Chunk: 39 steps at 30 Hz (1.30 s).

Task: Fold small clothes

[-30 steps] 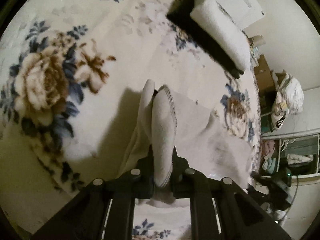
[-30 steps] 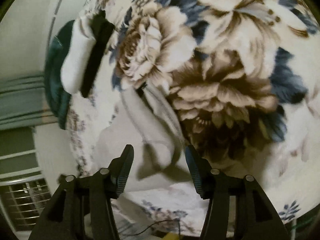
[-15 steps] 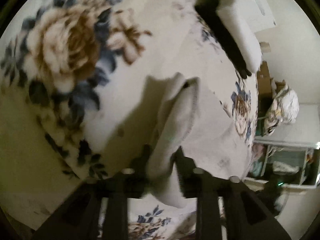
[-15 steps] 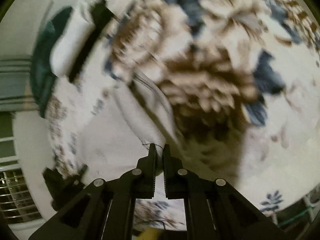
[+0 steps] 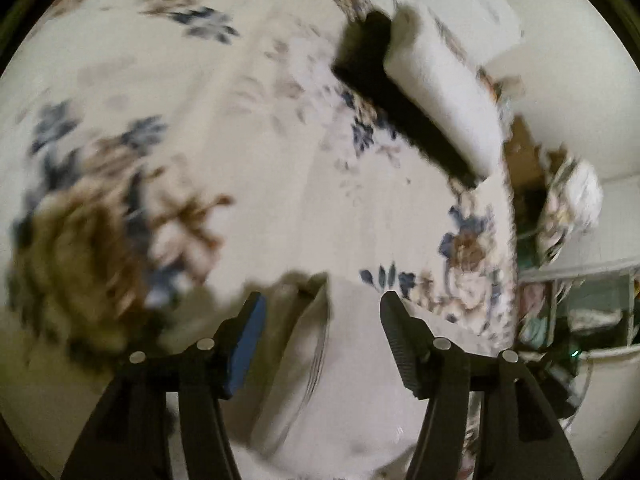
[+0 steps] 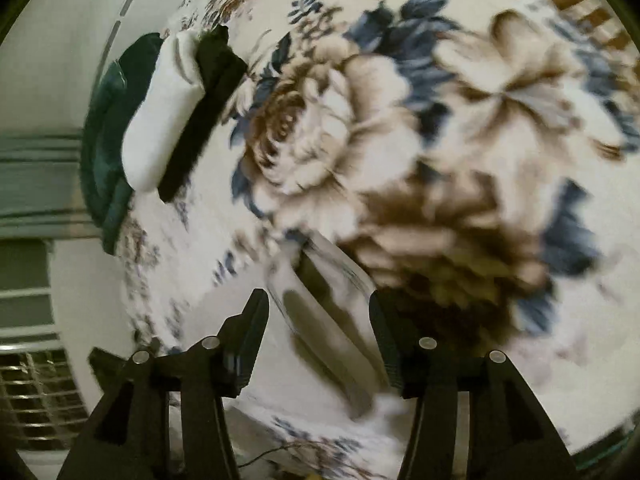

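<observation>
Clearly both grippers are letting go rather than gripping: the left gripper [image 5: 322,320] has just been opening, its jaws now spread with the folded edge of the pale cloth [image 5: 320,380] lying loose between them, touched by neither pad as far as the blur allows. The right gripper [image 6: 318,320] has likewise just been opening, and its jaws stand apart around a raised fold of the same pale cloth [image 6: 332,312], which sags onto the floral blanket [image 6: 400,140] rather than being pinched. That fits a fold just laid down, I judge: the garment rests doubled on the blanket directly under both tools, so the jaws part to leave it flat. At the far edge of the bed, well apart from the work, lie two finished pieces side by side and touching, one white folded item [image 5: 440,92] and one black folded item [image 5: 400,120], probably set there to keep the folding area free. Behind them in the right wrist view sits one dark green cushion [image 6: 104,152]. So I count two grippers, one cloth in hand, two folded items and one cushion.
</observation>
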### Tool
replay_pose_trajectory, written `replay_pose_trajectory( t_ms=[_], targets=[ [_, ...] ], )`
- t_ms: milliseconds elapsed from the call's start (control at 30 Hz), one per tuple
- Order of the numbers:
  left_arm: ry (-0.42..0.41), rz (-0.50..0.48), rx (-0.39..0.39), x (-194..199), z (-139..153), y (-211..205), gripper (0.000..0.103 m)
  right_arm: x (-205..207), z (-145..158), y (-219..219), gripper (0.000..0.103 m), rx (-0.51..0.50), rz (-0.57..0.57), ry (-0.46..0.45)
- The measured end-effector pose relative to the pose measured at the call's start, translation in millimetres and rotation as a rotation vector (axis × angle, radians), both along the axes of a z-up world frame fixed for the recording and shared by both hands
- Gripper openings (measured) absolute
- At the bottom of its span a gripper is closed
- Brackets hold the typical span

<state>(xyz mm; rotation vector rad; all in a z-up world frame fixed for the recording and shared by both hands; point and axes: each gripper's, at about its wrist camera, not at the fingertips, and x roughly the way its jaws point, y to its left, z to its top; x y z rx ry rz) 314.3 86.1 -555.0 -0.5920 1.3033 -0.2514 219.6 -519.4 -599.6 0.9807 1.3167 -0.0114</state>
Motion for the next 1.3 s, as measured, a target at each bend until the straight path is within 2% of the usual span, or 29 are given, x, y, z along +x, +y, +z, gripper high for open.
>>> replay_pose_trajectory(
  t_ms=[33,67,100,133,167,200,300,367,433,500,533,600,633,667,700,733,767,833,933,1000,1033,1100,1167,1300],
  targets=[
    [-0.003,-0.031,0.011,6.1,-5.9,-8.4,0.056,8.6,-5.3,2.0,0.055,0.017,-0.001,0.006],
    [0.004,-0.057,0.048,11.0,-12.1,-16.5,0.049,19.3,-14.0,5.9,0.055,0.036,0.007,0.017],
    [0.01,-0.096,0.086,17.5,-18.8,-27.4,0.033,24.9,-20.6,10.2,0.055,0.035,0.003,0.033],
    [0.01,-0.12,0.116,19.0,-22.2,-33.0,0.007,28.8,-26.3,12.7,0.052,0.035,-0.005,0.048],
    [0.002,-0.129,0.141,19.4,-23.3,-36.0,0.006,32.4,-31.0,15.2,0.027,0.029,-0.01,0.057],
    [-0.01,-0.136,0.147,19.4,-23.4,-37.4,0.006,34.9,-32.8,17.0,0.016,0.007,-0.027,0.054],
    [-0.008,-0.109,0.128,21.3,-24.9,-25.5,0.005,39.8,-36.4,15.4,0.011,-0.037,-0.087,0.051],
    [0.003,-0.081,0.142,22.5,-28.3,-14.4,0.002,43.6,-43.0,11.3,0.009,-0.061,-0.114,0.06],
    [0.022,-0.051,0.145,23.7,-34.4,-2.4,0.001,44.9,-49.6,7.0,0.002,-0.083,-0.128,0.079],
    [0.044,-0.031,0.11,23.6,-38.6,9.5,0.001,47.6,-54.2,4.3,0.003,-0.124,-0.12,0.098],
    [0.052,-0.028,0.068,22.6,-37.7,15.2,0.003,49.2,-56.1,3.5,0.003,-0.119,-0.104,0.102],
    [0.066,-0.009,0.021,18.8,-32.3,24.6,0.005,49.9,-56.3,1.4,0.005,-0.093,-0.071,0.107],
    [0.066,0.003,-0.014,15.8,-28.1,29.4,0.013,49.3,-53.5,-0.3,0.007,-0.091,-0.062,0.105],
    [0.06,0.017,-0.033,12.5,-23.7,32.9,0.026,47.9,-50.8,-1.8,0.015,-0.097,-0.053,0.103],
    [0.055,0.034,-0.052,9.3,-18.9,35.7,0.033,45.9,-46.5,-4.0,0.03,-0.103,-0.042,0.099],
    [0.046,0.054,-0.077,5.8,-14.6,38.0,0.047,44.0,-42.8,-6.0,0.038,-0.105,-0.037,0.09],
    [0.041,0.07,-0.101,2.7,-11.7,39.2,0.055,41.4,-38.3,-8.5,0.048,-0.109,-0.034,0.079],
    [0.041,0.072,-0.126,0.9,-10.9,35.3,0.056,34.8,-29.9,-12.9,0.049,-0.118,-0.031,0.059],
    [0.064,0.056,-0.125,-1.0,-16.0,25.5,0.056,25.0,-27.9,-16.8,0.059,-0.078,-0.043,0.044],
    [0.066,0.043,-0.133,-5.5,-18.6,22.7,0.056,20.6,-33.9,-17.3,0.07,-0.014,-0.036,0.035],
    [0.069,0.037,-0.128,-7.7,-20.3,20.9,0.056,18.6,-37.4,-17.3,0.071,0.031,-0.023,0.027],
    [0.085,0.022,-0.125,-14.5,-27.7,19.5,0.056,15.1,-48.6,-12.7,0.079,0.159,0.015,0.01],
    [0.107,0.021,-0.139,-20.4,-38.3,19.7,0.056,11.0,-59.1,-5.9,0.082,0.236,0.055,0.015],
    [0.143,0.022,-0.192,-24.9,-59.7,21.7,0.062,9.1,-84.1,11.3,0.082,0.284,0.156,0.066]
  ],
)
